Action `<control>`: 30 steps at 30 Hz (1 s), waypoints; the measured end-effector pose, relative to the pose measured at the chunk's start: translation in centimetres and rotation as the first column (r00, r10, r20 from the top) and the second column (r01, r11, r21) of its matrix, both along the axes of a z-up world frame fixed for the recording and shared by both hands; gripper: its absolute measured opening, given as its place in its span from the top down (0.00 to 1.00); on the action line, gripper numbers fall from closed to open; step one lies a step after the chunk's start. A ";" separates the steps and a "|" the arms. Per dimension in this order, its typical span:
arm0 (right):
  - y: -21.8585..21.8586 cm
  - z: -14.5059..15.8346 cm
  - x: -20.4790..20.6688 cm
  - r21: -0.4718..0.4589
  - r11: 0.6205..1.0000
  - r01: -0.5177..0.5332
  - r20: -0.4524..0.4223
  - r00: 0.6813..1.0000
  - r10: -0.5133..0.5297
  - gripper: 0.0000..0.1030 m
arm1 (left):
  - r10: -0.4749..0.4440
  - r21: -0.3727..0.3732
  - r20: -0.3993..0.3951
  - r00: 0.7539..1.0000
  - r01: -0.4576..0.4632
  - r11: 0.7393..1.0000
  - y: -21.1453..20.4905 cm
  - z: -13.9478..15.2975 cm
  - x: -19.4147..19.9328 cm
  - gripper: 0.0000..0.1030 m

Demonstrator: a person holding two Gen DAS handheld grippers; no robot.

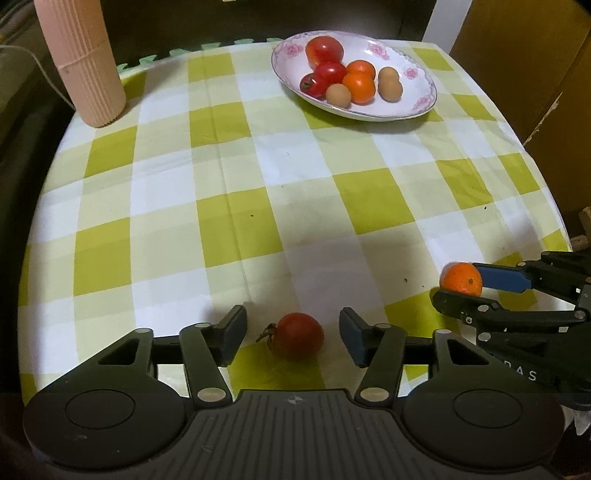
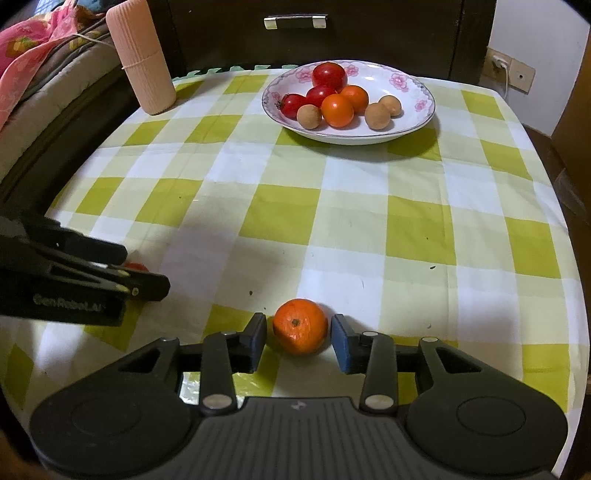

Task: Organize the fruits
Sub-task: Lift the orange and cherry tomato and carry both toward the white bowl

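Both grippers sit low over the near edge of the table, pointing toward the far side. The left gripper has its jaws spread wide, and a tomato lies on the cloth between them, clear of both pads, its stem turned left. The right gripper is also spread, less widely, with an orange between its pads; narrow gaps show on each side, so it is framed but not pinched.

At the far side stands a plate with pink flowers on its rim. It holds three tomatoes, two oranges and three small brown round fruits, all bunched together. A pink ribbed cylinder stands upright at the far left corner.

The left wrist view shows the right gripper side-on at the right edge, its two fingers either side of the orange, one beyond and one nearer. The right wrist view shows the left gripper at the left edge, with only a red sliver of the tomato peeking between its fingers. That view alone shows a dark drawer handle beyond the table.
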State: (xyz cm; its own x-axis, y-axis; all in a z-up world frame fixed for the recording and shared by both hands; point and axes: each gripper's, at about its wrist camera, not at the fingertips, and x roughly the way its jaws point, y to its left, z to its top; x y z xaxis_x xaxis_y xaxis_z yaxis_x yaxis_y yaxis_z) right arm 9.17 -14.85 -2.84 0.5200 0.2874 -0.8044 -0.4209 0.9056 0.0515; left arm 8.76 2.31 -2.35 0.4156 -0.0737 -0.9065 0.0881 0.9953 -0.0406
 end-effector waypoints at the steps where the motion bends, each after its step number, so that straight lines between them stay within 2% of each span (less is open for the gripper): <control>1: 0.0 0.0 0.0 0.001 1.000 0.001 0.000 1.000 -0.001 0.64 | -0.004 0.003 -0.002 1.000 0.004 1.000 -0.1 -0.1 -0.1 0.45; 8: -0.2 0.2 0.1 0.001 1.000 0.004 0.000 1.000 -0.004 0.64 | 0.000 0.019 0.006 1.000 -0.001 1.000 -0.4 -0.1 -0.3 0.60; 15: -1.0 0.4 0.2 0.025 0.999 0.024 0.004 1.000 -0.024 0.62 | -0.013 0.023 0.009 1.000 0.013 1.000 -0.4 -0.1 -0.3 0.61; 24: 0.0 0.1 -0.3 -0.020 1.000 -0.005 0.005 1.000 0.005 0.62 | -0.019 0.022 0.003 1.000 0.019 1.000 -0.4 -0.2 -0.5 0.60; 27: 0.1 0.0 -0.4 -0.033 0.999 -0.007 0.005 1.000 0.007 0.70 | -0.026 0.032 0.004 1.000 0.026 0.999 -0.5 -0.3 -0.6 0.61; 30: 0.1 0.1 -0.5 -0.032 0.999 -0.008 0.001 1.000 0.008 0.71 | -0.025 0.034 0.006 1.000 0.024 0.999 -0.5 -0.3 -0.6 0.62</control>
State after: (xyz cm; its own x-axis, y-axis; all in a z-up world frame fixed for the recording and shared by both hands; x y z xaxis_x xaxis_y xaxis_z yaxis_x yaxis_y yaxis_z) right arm 8.71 -14.70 -2.77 0.5188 0.2657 -0.8126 -0.4282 0.9034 0.0221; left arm 8.15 1.85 -2.60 0.4199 -0.0534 -0.9060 0.1126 0.9936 -0.0063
